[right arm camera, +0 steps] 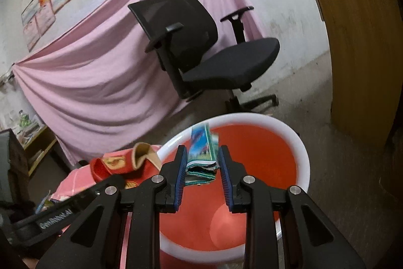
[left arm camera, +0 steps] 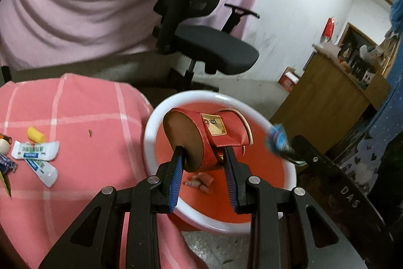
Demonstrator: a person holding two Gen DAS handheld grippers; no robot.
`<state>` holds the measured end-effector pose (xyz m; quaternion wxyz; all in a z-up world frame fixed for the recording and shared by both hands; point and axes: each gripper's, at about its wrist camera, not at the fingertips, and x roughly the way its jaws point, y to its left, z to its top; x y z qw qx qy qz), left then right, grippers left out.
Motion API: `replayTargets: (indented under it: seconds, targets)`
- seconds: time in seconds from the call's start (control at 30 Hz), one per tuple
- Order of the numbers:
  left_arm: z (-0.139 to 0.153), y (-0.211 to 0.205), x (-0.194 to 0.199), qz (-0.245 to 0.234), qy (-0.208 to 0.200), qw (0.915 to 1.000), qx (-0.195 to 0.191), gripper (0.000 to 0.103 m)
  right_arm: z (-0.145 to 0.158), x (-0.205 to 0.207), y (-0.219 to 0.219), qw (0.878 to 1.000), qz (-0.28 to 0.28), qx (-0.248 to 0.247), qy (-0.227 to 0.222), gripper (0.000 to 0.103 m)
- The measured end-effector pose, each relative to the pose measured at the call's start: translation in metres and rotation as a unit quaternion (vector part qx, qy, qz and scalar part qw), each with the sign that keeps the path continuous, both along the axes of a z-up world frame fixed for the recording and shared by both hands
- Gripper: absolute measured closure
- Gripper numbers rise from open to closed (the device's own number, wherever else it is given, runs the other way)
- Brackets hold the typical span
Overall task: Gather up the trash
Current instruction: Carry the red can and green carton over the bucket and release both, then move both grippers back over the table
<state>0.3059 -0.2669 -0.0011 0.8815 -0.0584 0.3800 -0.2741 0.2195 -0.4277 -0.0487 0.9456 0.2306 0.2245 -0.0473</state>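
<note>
Both pieces of trash hang over the red basin (left arm camera: 252, 218) beside the bench's edge, placed for dropping. The left gripper (left arm camera: 204, 155) is clamped on a crushed red paper cup (left arm camera: 216, 130); the right gripper (right arm camera: 201, 155) squeezes a folded blue-green wrapper (right arm camera: 201, 155). More litter, including a white tube (left arm camera: 44, 170), lies on the pink checked cloth (left arm camera: 88, 117).

I see a red paper cup (left arm camera: 214, 135) with a gold label and brown base, over a basin (left arm camera: 161, 122) that is orange-red inside with a white rim. The folded wrapper (right arm camera: 201, 158) is blue and green (print blurred). The desk cloth (left arm camera: 75, 117) is pink with white checks.
</note>
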Motion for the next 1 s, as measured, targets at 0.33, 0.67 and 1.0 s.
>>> replayTargets:
  seconds: [0.33, 0.67, 1.0]
  targets:
    - [-0.011, 0.001, -0.001, 0.004, 0.016, 0.9997, 0.016, 0.069, -0.005, -0.001, -0.002, 1.0, 0.004, 0.012, 0.011, 0.069]
    - [-0.005, 0.025, -0.006, 0.027, 0.0, 0.9995, 0.014, 0.069, -0.003, 0.003, 0.005, 1.0, 0.016, 0.007, 0.01, 0.069]
    - [0.019, 0.067, -0.025, 0.068, -0.044, 0.9966, 0.014, 0.069, 0.009, 0.004, 0.027, 0.999, 0.036, 0.0, -0.023, 0.063]
